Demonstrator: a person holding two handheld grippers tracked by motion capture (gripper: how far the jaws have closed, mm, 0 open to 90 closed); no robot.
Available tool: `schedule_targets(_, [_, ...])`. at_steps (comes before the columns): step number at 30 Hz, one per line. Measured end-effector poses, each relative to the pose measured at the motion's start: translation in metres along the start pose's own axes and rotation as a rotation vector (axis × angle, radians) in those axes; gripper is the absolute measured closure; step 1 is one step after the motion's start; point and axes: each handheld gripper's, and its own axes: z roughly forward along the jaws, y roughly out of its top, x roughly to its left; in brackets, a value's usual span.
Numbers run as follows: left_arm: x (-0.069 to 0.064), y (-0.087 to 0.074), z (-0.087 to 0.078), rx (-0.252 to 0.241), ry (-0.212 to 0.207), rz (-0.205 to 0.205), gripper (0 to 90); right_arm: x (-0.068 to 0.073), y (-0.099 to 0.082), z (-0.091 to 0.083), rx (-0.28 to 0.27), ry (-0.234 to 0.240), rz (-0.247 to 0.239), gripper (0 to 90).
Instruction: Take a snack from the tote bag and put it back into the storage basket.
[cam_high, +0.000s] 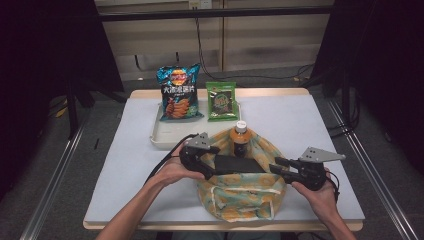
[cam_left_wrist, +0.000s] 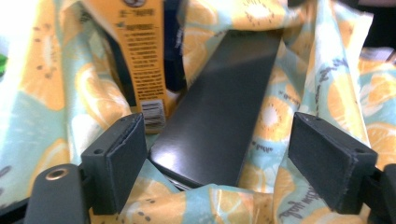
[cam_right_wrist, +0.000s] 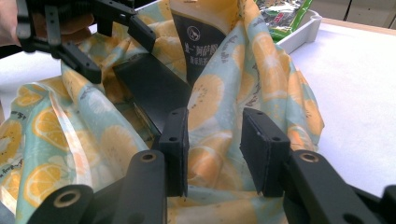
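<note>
Orange-print fabric of the bag (cam_high: 240, 192) is sitting at the near middle of the table (cam_high: 120, 165), with a black box (cam_high: 235, 164) and a bottle (cam_high: 240, 136) lying inside it. At its left, the left gripper (cam_high: 207, 170) is standing with jaws apart, straddling the box without pressing it. At its right, the right gripper (cam_high: 276, 168) is holding its 2 jaws slightly apart around the bag's rim; whether they are pinching it I cannot tell.

right gripper (cam_right_wrist: 214, 151) | jaws astride bag (cam_right_wrist: 219, 93) rim | black box (cam_right_wrist: 154, 88) inside
</note>
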Motion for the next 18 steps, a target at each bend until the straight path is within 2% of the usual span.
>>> schedule_targets(6, [-0.004, -0.003, 0.012, 0.035, -0.001, 0.008, 19.6, -0.001, 0.000, 0.001, 0.001, -0.003, 0.002, 61.5])
schedule_targets(8, [-0.008, -0.002, 0.015, 0.051, 0.000, 0.029, 23.0, 0.000, 0.000, 0.001, 0.001, -0.001, -0.003, 61.4])
schedule_targets(9, [-0.010, -0.001, 0.014, 0.056, 0.008, 0.025, 25.9, 0.000, 0.000, 0.001, 0.001, 0.000, -0.003, 61.4])
schedule_targets(13, [-0.014, 0.003, 0.014, 0.081, -0.007, 0.020, 31.2, -0.001, -0.001, 0.000, 0.004, -0.001, -0.001, 61.3])
schedule_targets(17, [-0.022, 0.004, 0.014, 0.116, -0.028, 0.033, 35.1, -0.001, -0.001, -0.002, 0.006, -0.003, 0.000, 60.8])
schedule_targets(18, [-0.023, 0.004, 0.014, 0.109, -0.035, 0.026, 35.6, 0.000, -0.001, -0.001, 0.007, -0.002, -0.001, 60.8])
